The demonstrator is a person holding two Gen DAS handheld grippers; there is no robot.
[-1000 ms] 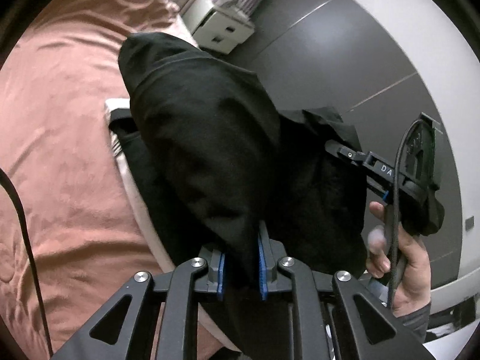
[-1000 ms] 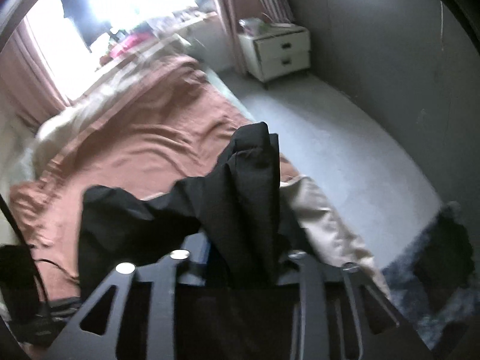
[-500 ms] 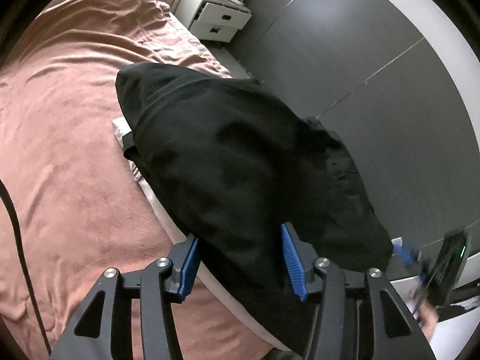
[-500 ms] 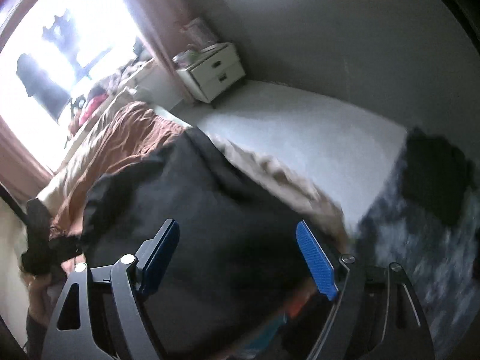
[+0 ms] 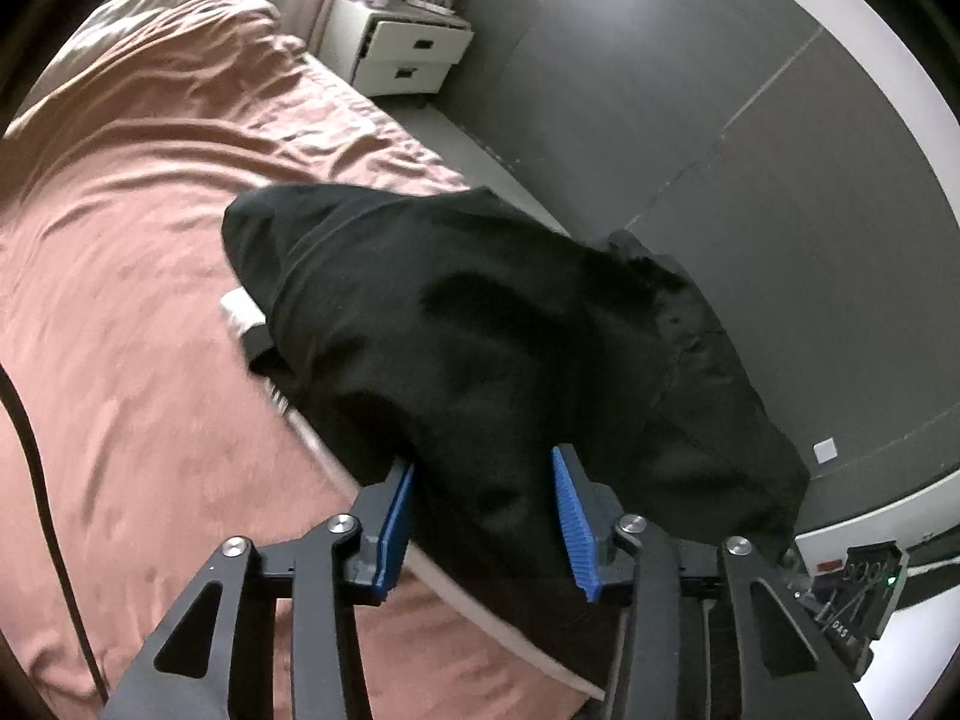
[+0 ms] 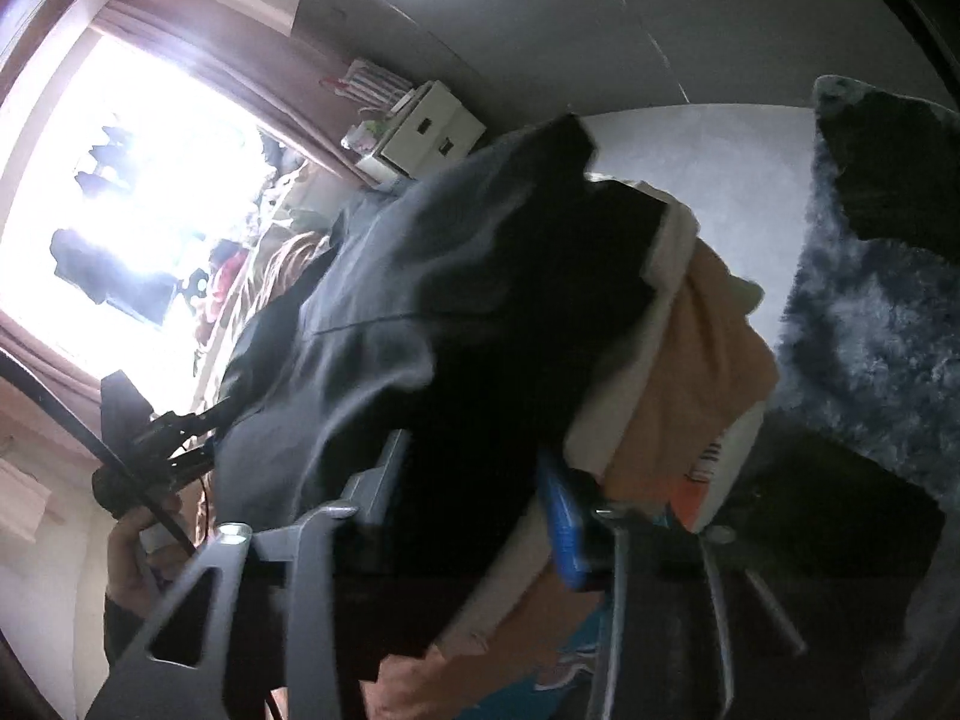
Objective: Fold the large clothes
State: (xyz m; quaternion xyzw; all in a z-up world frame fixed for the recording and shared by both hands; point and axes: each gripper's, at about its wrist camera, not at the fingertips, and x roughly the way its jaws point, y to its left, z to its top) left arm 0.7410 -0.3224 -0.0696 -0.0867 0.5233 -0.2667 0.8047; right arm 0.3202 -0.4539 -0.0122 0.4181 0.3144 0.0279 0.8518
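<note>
From my left wrist camera I see the left tongs (image 5: pixel 483 516) spread wide, their blue pads (image 5: pixel 575 516) apart with nothing pinched between them. The black garment (image 5: pixel 480 348) lies heaped just beyond and partly between the open jaws, draped over the right-hand edge of the bed (image 5: pixel 150 276), which wears a wrinkled pink-brown cover. One dark end of the cloth points up the bed toward the white nightstand (image 5: pixel 402 54) by the grey wall; the other end spills off the mattress edge toward the floor. A pale strip of something light peeks out from under the garment on its left side; I cannot tell what it is. A black cable (image 5: pixel 36 450) runs down the left edge of my view.

From the right wrist camera, which is tilted and blurred, the right tongs (image 6: pixel 474 510) also stand wide, one blue pad (image 6: pixel 561 531) visible, the other finger grey and smeared. The black garment (image 6: pixel 456 312) fills the middle of the view in front of them, lying on the bed corner, not gripped as far as I can see. A shaggy grey rug (image 6: pixel 864 324) lies on the floor to the right, and a bright window (image 6: pixel 132 198) glares at the left. The other hand (image 6: pixel 135 558) with its gripper shows at lower left.
</note>
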